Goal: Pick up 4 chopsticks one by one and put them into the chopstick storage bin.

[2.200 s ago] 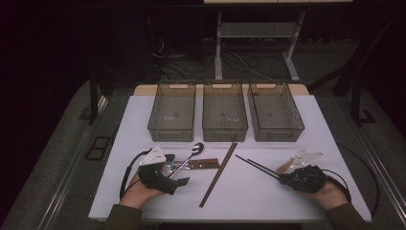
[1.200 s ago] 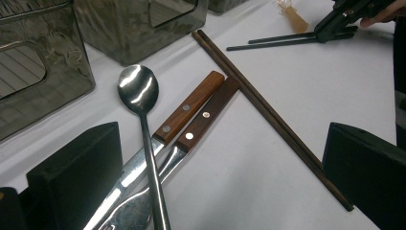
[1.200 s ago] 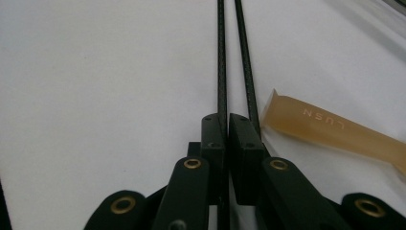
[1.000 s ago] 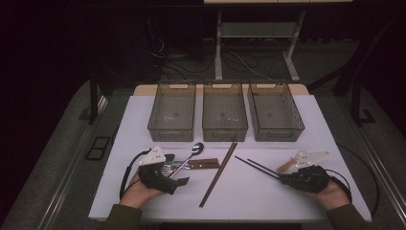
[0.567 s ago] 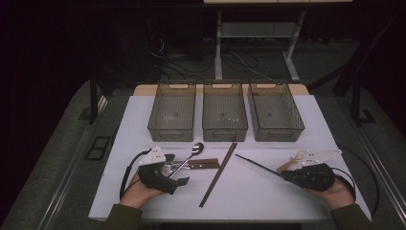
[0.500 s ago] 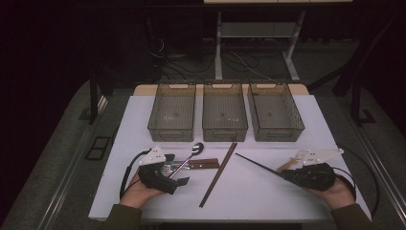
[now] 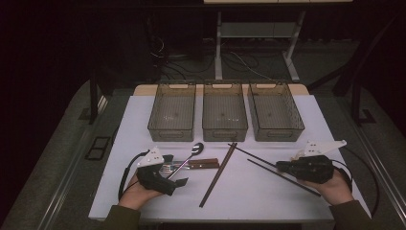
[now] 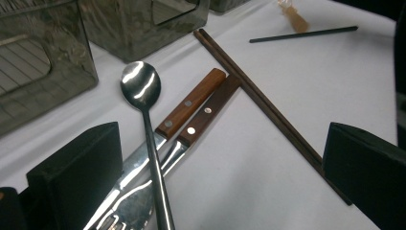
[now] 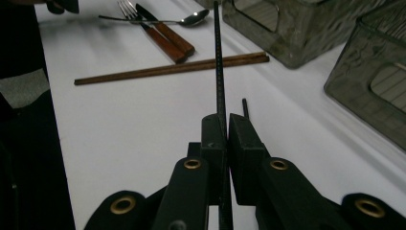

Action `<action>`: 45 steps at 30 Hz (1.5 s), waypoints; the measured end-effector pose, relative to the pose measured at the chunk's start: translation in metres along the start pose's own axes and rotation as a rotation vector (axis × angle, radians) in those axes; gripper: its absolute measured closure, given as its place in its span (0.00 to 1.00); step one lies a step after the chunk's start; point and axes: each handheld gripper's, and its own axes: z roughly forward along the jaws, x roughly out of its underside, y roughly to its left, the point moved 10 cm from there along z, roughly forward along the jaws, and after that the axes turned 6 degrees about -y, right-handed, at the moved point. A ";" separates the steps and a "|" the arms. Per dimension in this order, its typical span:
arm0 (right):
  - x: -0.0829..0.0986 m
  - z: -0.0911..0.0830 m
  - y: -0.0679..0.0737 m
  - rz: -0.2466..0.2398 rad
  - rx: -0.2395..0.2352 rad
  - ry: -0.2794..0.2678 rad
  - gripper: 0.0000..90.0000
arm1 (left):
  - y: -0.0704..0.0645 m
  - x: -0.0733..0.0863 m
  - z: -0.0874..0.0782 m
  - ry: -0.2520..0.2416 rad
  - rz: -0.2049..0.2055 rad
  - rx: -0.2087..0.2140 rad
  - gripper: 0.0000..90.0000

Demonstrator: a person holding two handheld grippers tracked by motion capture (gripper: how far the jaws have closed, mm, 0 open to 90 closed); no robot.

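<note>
Two hand-held grippers over a white table [image 7: 268, 191], right gripper [image 9: 223, 125] clamped on one thin black chopstick [image 9: 218, 62] near the table's right side, left gripper [image 8: 215, 167] spread wide around a steel spoon [image 8: 143, 110] at front left.

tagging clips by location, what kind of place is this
Probably a lab or studio bench set up for recording. A white table holds three matching clear bins in a row and loose cutlery, cables lie on the floor, and the surroundings are dark.
</note>
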 end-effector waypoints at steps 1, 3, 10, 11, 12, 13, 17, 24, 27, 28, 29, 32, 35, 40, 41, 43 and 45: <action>-0.003 0.001 -0.001 -0.002 0.004 -0.003 0.94 | 0.000 0.000 0.000 0.000 0.003 -0.003 0.00; -0.009 0.003 -0.001 0.001 0.005 -0.008 0.94 | 0.000 -0.001 0.000 -0.004 0.006 0.002 0.00; -0.030 0.014 -0.004 0.003 0.018 -0.028 0.94 | -0.002 0.003 0.002 0.020 0.014 0.001 0.00; -0.032 0.016 -0.005 0.009 0.021 -0.028 0.94 | -0.002 0.003 0.002 0.020 0.015 0.002 0.00; -0.035 0.018 -0.005 0.011 0.022 -0.030 0.94 | -0.002 0.003 0.002 0.019 0.015 0.002 0.00; -0.037 0.020 -0.005 0.010 0.021 -0.031 0.94 | -0.002 0.003 0.002 0.019 0.015 0.002 0.00; -0.045 0.029 -0.005 0.004 0.020 -0.032 0.94 | -0.002 0.001 0.002 0.007 0.011 0.007 0.00; -0.059 0.043 -0.006 0.005 0.024 -0.048 0.94 | -0.007 0.002 0.005 0.006 0.010 0.016 0.00; -0.065 0.048 -0.006 0.007 0.030 -0.052 0.94 | -0.008 0.003 0.005 0.013 0.019 0.018 0.00; -0.067 0.050 -0.006 0.008 0.034 -0.054 0.94 | -0.008 0.003 0.005 0.015 0.021 0.018 0.00; -0.069 0.052 -0.007 0.004 0.040 -0.052 0.94 | -0.008 0.003 0.005 0.014 0.020 0.018 0.00; -0.075 0.059 -0.008 -0.003 0.059 -0.050 0.94 | -0.008 0.002 0.005 0.007 0.021 0.017 0.00; -0.082 0.064 -0.008 -0.002 0.072 -0.056 0.94 | -0.007 0.002 0.004 0.005 0.019 0.013 0.00; -0.094 0.072 -0.010 -0.003 0.080 -0.055 0.94 | -0.008 0.001 0.004 -0.001 0.018 0.018 0.00; -0.096 0.074 -0.010 -0.003 0.080 -0.062 0.94 | -0.008 0.001 0.004 -0.003 0.016 0.018 0.00; -0.102 0.077 -0.009 -0.003 0.078 -0.074 0.94 | -0.008 0.000 0.004 -0.005 0.022 0.019 0.00; -0.109 0.079 -0.009 -0.005 0.072 -0.092 0.94 | -0.007 0.000 0.004 -0.006 0.021 0.018 0.00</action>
